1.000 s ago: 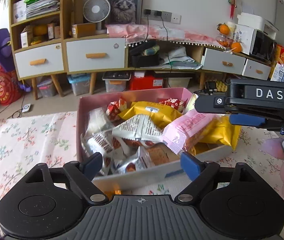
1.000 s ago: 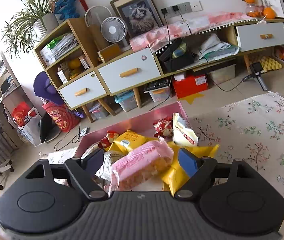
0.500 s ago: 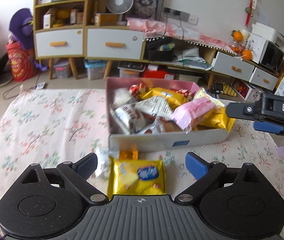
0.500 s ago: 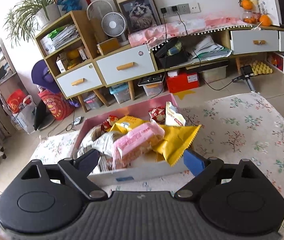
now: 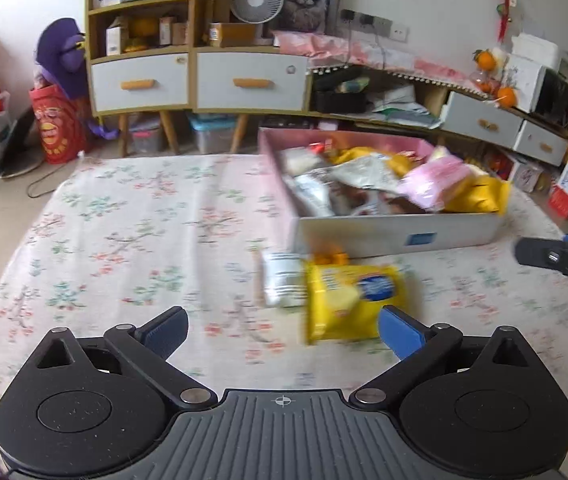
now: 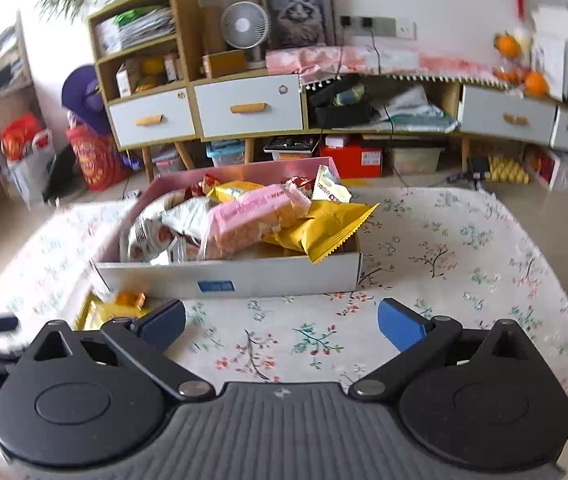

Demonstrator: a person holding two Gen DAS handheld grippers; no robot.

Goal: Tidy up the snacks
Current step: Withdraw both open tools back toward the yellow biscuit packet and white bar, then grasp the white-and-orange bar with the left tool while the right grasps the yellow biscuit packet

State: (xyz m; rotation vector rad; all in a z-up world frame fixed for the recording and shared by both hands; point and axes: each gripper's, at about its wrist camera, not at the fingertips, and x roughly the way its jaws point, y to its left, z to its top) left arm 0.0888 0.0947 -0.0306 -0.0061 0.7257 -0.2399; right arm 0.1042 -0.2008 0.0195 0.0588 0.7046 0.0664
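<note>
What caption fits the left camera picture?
Yellow snack packet lying on the flowered cloth beside the full snack box.

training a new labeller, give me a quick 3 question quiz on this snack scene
1. True or false: the yellow packet lies inside the box.
2. Which packet sits on top of the heap in the box: A) pink B) green C) blue?
3. Is anything between the right tongs?

Key:
1. False; it lies on the floral cloth in front of the box.
2. A, the pink packet.
3. No; they are opening over bare cloth.
</note>
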